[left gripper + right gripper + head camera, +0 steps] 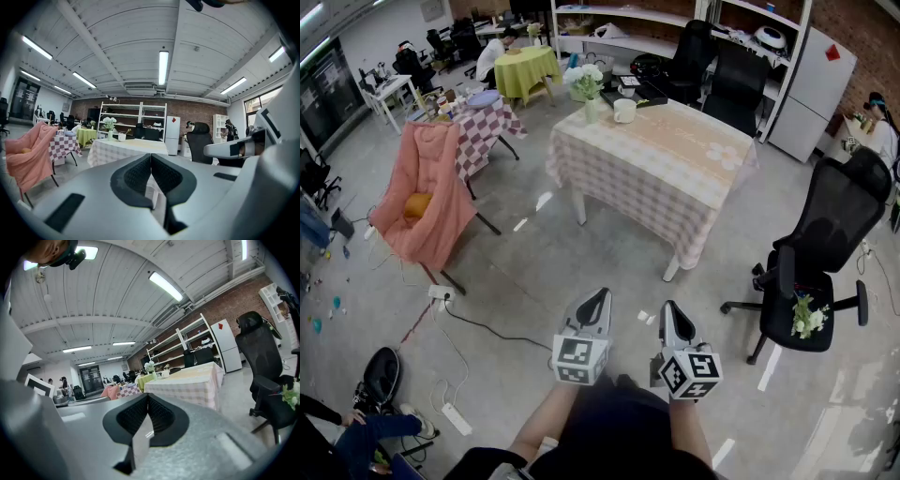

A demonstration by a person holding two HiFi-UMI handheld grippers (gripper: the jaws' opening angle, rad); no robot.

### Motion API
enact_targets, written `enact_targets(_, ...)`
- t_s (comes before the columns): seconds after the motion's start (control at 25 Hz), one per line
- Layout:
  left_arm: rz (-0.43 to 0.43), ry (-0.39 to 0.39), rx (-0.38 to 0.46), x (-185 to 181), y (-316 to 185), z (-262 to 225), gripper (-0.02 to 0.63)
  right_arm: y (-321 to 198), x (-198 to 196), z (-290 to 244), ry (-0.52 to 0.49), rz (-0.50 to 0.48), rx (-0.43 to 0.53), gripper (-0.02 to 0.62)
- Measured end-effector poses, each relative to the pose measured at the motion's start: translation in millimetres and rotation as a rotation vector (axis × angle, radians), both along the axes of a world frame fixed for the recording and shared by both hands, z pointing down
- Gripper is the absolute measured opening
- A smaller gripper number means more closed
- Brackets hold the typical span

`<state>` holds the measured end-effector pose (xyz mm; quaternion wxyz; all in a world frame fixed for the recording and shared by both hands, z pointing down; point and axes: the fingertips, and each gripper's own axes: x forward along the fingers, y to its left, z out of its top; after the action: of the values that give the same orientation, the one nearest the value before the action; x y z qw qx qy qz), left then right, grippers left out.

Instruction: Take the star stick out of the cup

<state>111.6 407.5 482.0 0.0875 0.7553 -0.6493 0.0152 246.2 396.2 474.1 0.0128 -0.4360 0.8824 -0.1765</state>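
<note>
Both grippers are hanging low at the bottom centre of the head view, the left gripper [598,296] and the right gripper [668,307] side by side over bare floor, each with its jaws pressed together on nothing. Well apart from them, toward the upper middle of the frame, the table [675,164] is standing, and the white cup [624,111] is sitting near its far edge, just right of a vase [589,94]. It is lining up between the two grippers, a shade closer to the left one's line. The stick is too small to make out here.

Looking along the left gripper [150,155], the pads are meeting in a closed seam with nothing between them. Far beyond, the cup [121,137] is showing left of that seam and a little above it, on the table's far end, with the stick [127,131] leaning out of it, up and to the right (a thin line, its star barely readable).

Looking along the right gripper [147,397], the jaws are likewise closed and empty. The cup [165,373] is sitting slightly right of the seam and above it, at the table's left end, and the stick is only hinting at itself above the rim.

Judging from this, the stick is lying straight ahead and far out of reach of both hands, so neither arm is holding a real advantage, and any grasp is calling for open jaws first.
</note>
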Motion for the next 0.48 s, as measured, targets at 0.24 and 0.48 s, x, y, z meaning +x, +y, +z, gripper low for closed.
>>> enact_targets(0.24, 0.005, 0.002, -0.004, 2.4, -1.5, 1.6, 0.011, -0.1, -1.1, 2.8, -0.03, -0.002, -0.014, 0.002)
enact_targets(0.48, 0.026, 0.004, -0.016, 8.3, -17.9, 1.6, 0.011, -19.0, -2.9, 5.8, -0.007, 0.022, -0.025, 0.002)
